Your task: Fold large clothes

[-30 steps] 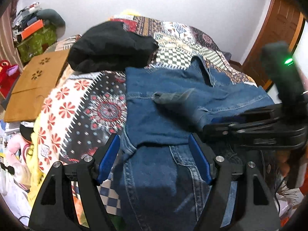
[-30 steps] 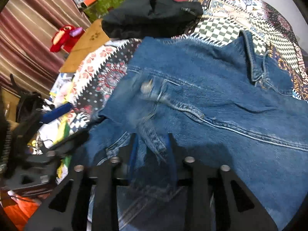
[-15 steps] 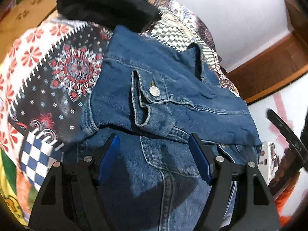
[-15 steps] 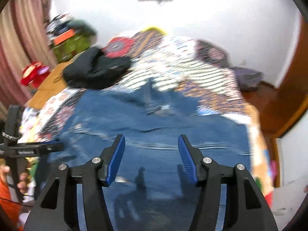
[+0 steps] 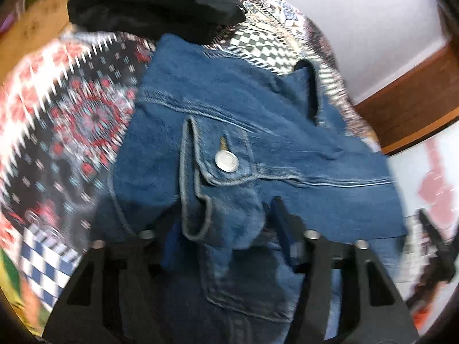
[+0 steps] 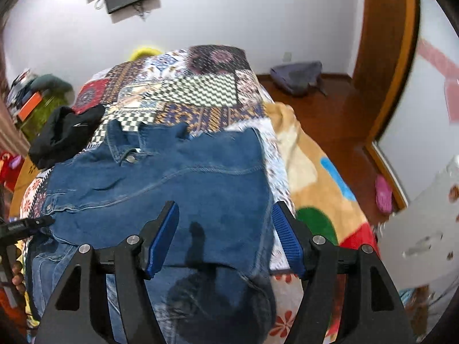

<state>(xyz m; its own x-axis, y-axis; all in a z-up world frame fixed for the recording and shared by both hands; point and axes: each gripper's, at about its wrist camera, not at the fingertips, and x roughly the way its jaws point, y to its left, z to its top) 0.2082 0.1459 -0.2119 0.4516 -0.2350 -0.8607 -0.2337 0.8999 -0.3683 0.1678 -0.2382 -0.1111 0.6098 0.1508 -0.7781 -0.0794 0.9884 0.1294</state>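
A blue denim jacket [image 5: 229,114] lies spread on the patterned quilt [image 5: 71,120]. Its folded-in sleeve cuff with a metal button [image 5: 226,162] bunches up between the pads of my left gripper [image 5: 223,235], whose jaws are closing around it; the view is blurred and I see no firm pinch. In the right wrist view, my right gripper [image 6: 226,235] hovers over the right side of the jacket [image 6: 172,186]. Its jaws are opening and nothing is held between them. The left gripper [image 6: 25,225] shows at the far left edge there.
A black garment [image 5: 149,3] lies bunched on the quilt beyond the jacket, also visible as the black garment [image 6: 63,134]. A colourful blanket [image 6: 315,186] hangs over the bed's right side. Beyond are wooden floor [image 6: 330,106], a grey bag [image 6: 298,77] and a door frame [image 6: 384,57].
My left gripper dropped closer to the buttoned cuff and its jaws narrowed around it. My right gripper let go of the denim fold, swung right across the jacket and widened.
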